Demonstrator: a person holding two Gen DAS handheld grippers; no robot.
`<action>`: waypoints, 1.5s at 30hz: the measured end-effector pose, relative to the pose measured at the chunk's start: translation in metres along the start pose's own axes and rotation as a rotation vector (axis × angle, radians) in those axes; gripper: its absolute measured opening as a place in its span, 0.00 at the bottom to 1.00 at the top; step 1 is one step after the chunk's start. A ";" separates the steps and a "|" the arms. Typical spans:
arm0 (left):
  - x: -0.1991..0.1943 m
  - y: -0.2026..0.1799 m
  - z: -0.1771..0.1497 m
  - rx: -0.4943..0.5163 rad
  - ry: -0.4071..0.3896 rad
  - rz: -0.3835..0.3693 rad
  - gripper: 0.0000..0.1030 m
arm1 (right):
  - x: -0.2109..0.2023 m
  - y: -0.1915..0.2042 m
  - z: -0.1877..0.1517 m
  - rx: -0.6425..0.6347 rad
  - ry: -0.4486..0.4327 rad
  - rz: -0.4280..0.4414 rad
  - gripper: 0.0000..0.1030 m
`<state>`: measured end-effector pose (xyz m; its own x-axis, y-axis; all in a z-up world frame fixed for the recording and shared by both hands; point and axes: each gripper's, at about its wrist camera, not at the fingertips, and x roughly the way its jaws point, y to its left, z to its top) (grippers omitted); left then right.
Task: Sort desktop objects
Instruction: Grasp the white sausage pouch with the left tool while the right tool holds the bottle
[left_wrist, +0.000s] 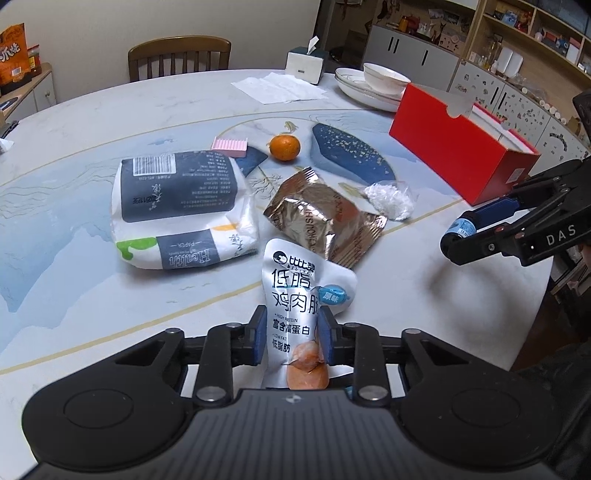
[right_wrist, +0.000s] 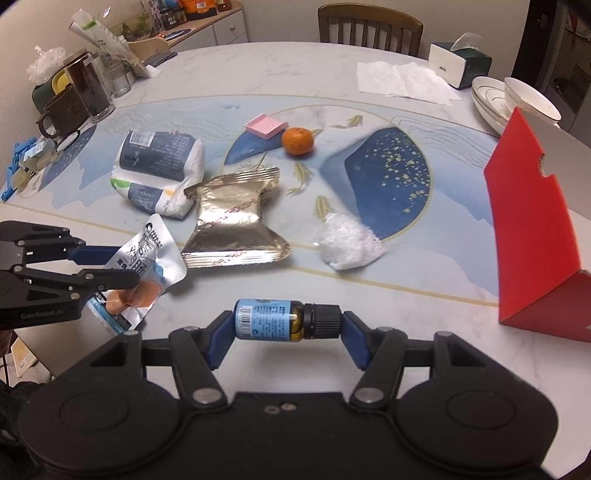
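Note:
My left gripper (left_wrist: 292, 338) is shut on a silver chicken-sausage pouch (left_wrist: 299, 295) and holds it upright above the table's near edge; the pouch also shows in the right wrist view (right_wrist: 147, 266). My right gripper (right_wrist: 286, 320) is shut on a small blue-labelled bottle (right_wrist: 273, 319) with a black cap, held sideways end to end; it shows at the right in the left wrist view (left_wrist: 476, 221). On the table lie a tissue pack (left_wrist: 177, 206), a gold foil packet (left_wrist: 325, 218), an orange (left_wrist: 284, 147), a pink block (left_wrist: 229, 146) and a clear bag of white bits (left_wrist: 388, 199).
An open red box (left_wrist: 461, 147) stands at the table's right side. Stacked bowls (left_wrist: 376, 83), a tissue box (left_wrist: 304, 64) and paper napkins (left_wrist: 280, 86) sit at the back. Mugs and jars (right_wrist: 81, 92) crowd the far left. A chair (left_wrist: 179, 55) stands behind.

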<state>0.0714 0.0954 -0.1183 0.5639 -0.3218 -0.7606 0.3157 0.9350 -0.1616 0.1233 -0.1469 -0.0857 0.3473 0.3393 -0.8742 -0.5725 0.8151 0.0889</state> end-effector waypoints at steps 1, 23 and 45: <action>-0.002 -0.002 0.001 -0.004 -0.003 -0.003 0.20 | -0.002 -0.002 0.001 -0.001 -0.003 0.000 0.60; 0.023 -0.003 0.013 -0.002 0.036 0.049 0.45 | -0.011 -0.041 -0.006 0.001 0.002 0.007 0.60; 0.049 -0.026 0.017 0.049 0.103 0.141 0.78 | -0.009 -0.043 -0.014 0.030 0.022 -0.010 0.60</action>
<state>0.1039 0.0529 -0.1404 0.5250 -0.1683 -0.8343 0.2769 0.9607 -0.0195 0.1341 -0.1917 -0.0884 0.3366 0.3206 -0.8854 -0.5466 0.8322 0.0936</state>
